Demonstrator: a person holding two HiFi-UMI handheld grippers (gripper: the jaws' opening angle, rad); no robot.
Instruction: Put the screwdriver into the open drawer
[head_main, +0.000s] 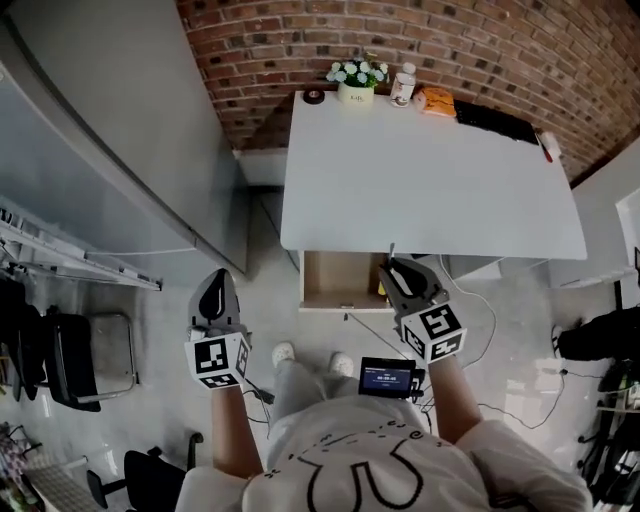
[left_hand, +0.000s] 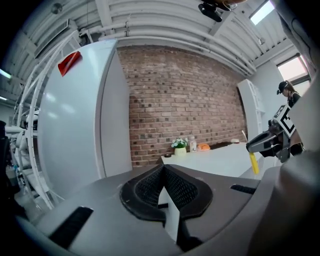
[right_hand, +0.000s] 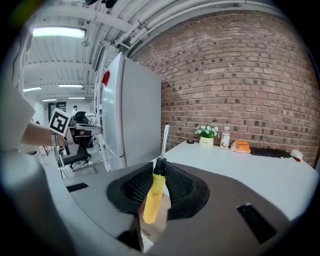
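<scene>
Right gripper (head_main: 392, 268): 2 jaws clamped on the yellow-handled screwdriver (right_hand: 155, 190), by the right end of the open drawer (head_main: 335, 278) under the white table (head_main: 430, 190). Left gripper (left_hand: 163, 169): jaws pressed together, nothing between them, well apart from the table.

The head view looks steeply down from above the person's shoulders onto the white counter (head_main: 430, 190), with the left tool (head_main: 215, 280) and right tool (head_main: 395, 272) low in the frame. The left gripper view sits low, off the counter's left side, and faces the brick wall (left_hand: 185, 100) past a fridge (left_hand: 75, 115). The right gripper view rides near the counter's front edge and faces the same wall. All three views share the counter, the wall and the flower pot (right_hand: 206, 136).
</scene>
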